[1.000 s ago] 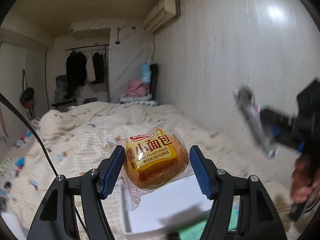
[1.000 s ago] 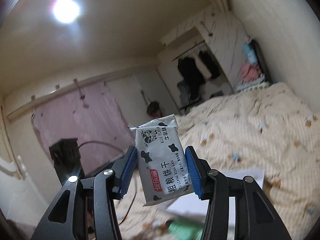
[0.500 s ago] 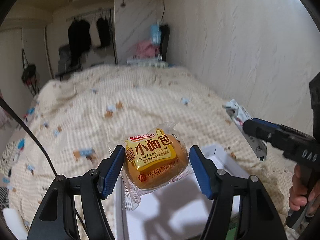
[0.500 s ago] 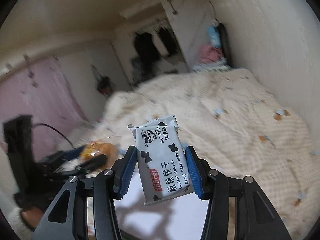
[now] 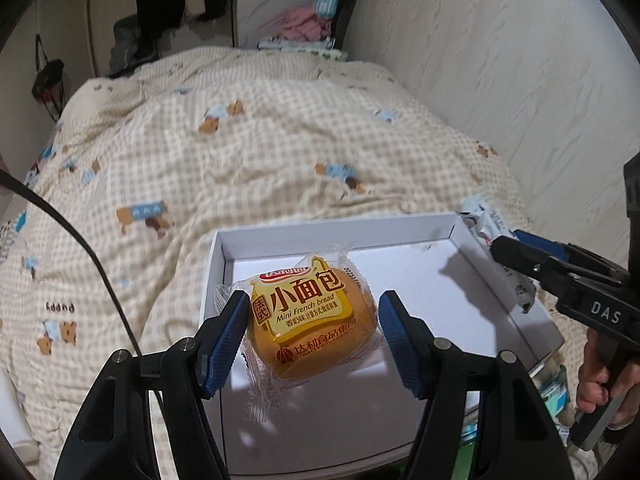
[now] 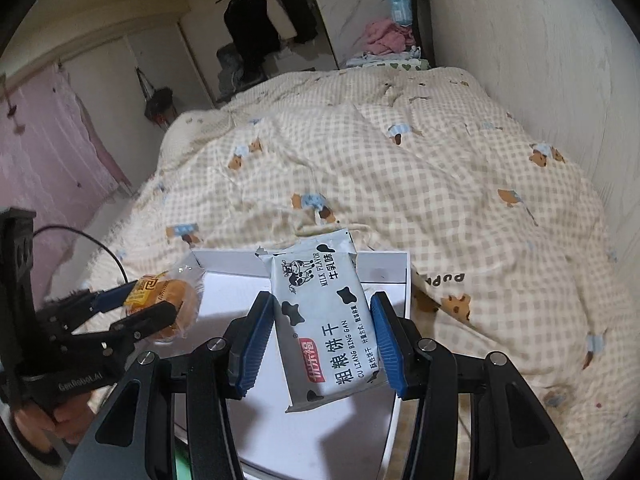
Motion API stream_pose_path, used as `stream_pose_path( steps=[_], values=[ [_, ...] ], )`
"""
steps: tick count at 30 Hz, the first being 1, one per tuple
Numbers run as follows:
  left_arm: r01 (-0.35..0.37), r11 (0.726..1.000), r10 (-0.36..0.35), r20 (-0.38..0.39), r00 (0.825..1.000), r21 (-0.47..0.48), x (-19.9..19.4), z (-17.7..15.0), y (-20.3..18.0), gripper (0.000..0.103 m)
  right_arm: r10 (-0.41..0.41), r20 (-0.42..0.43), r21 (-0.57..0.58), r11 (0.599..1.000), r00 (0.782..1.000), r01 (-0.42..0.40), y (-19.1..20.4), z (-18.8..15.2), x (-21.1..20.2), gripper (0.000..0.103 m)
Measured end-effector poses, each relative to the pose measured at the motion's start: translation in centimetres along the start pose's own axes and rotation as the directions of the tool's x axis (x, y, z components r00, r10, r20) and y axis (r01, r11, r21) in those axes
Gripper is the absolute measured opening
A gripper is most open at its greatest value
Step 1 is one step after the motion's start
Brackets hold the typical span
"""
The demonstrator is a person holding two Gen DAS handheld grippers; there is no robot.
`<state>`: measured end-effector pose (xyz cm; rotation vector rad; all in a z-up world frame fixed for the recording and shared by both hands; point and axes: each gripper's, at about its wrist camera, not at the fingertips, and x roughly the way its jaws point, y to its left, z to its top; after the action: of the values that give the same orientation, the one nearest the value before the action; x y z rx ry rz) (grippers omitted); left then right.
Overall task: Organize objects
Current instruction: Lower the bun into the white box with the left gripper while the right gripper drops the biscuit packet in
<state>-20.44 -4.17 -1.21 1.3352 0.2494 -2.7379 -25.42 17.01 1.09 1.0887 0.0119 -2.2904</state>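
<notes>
- Left tool (image 5: 312, 334) grips a bun (image 5: 314, 320) in clear wrap with a yellow label; both blue pads press on its sides.
- Right tool (image 6: 324, 340) grips a biscuit pack (image 6: 324, 320), white with cow patches; its pads clamp the long edges, and the pack stands tilted, top end leaning away.
- Under both tools lies a white box (image 5: 400, 228), open on top, resting on the bed (image 5: 240, 152); its floor shows bare except for the tools' shadows.
- Bun hangs above the box's near left part, not touching the floor.
- In the left view, the right tool (image 5: 500, 248) reaches in from the right over the box's right wall, the pack (image 5: 480, 220) sticking out past its tip.
- In the right view, the left tool (image 6: 152, 304) comes in from the left with the bun (image 6: 172, 300) over the box's (image 6: 384, 264) left edge.
- A hand (image 5: 600, 376) holds the right tool's handle; another hand (image 6: 48, 412) holds the left one.
- Beyond the tools, the checked bear-print cover stretches to the far wall.
</notes>
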Motion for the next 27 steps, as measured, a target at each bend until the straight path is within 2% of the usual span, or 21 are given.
stream_pose_path(
  steps=[2, 4, 8, 11, 16, 18, 20, 24, 27],
  values=[
    [0.049, 0.998, -0.05, -0.017, 0.999, -0.027, -0.2, -0.5, 0.2, 0.07, -0.006, -0.018, -0.003, 1.0, 1.0, 0.006, -0.1, 0.0, 0.4, 0.051],
    [0.063, 0.997, -0.064, -0.03, 0.998, -0.038, -0.1, -0.7, 0.2, 0.07, -0.027, -0.026, -0.013, 1.0, 0.999, 0.027, -0.1, 0.0, 0.7, 0.051],
    [0.01, 1.0, -0.011, -0.034, 0.999, -0.007, 0.2, -0.6, -0.2, 0.07, -0.047, -0.048, -0.006, 0.999, 0.998, 0.046, -0.4, 0.1, 1.3, 0.051],
    [0.003, 1.0, -0.002, -0.06, 0.998, 0.023, 0.6, -1.0, -0.3, 0.07, -0.049, -0.059, -0.023, 0.999, 0.997, 0.048, -0.3, -0.2, 1.0, 0.051],
    [-0.066, 0.992, 0.074, -0.066, 0.995, 0.11, 0.7, -2.0, -0.9, 0.07, -0.099, -0.086, -0.127, 0.988, 0.991, 0.087, 1.3, -0.6, 1.0, 0.051],
    [-0.081, 0.987, 0.089, -0.052, 0.995, 0.14, 0.5, -2.3, -1.1, 0.07, -0.15, -0.088, -0.221, 0.967, 0.985, 0.127, 2.4, -1.1, 1.2, 0.051],
    [-0.097, 0.981, 0.106, -0.045, 0.993, 0.166, 0.3, -2.6, -1.4, 0.07, -0.17, -0.1, -0.258, 0.956, 0.98, 0.14, 2.8, -1.5, 1.5, 0.051],
    [-0.125, 0.969, 0.133, -0.023, 0.991, 0.213, 0.0, -3.0, -2.0, 0.07, -0.195, -0.148, -0.247, 0.957, 0.97, 0.154, 2.2, -2.5, 2.0, 0.05],
    [-0.148, 0.963, 0.149, 0.012, 0.989, 0.227, -0.2, -3.4, -2.3, 0.07, -0.164, -0.146, -0.225, 0.966, 0.976, 0.129, 1.5, -3.2, 1.8, 0.049]
  ],
)
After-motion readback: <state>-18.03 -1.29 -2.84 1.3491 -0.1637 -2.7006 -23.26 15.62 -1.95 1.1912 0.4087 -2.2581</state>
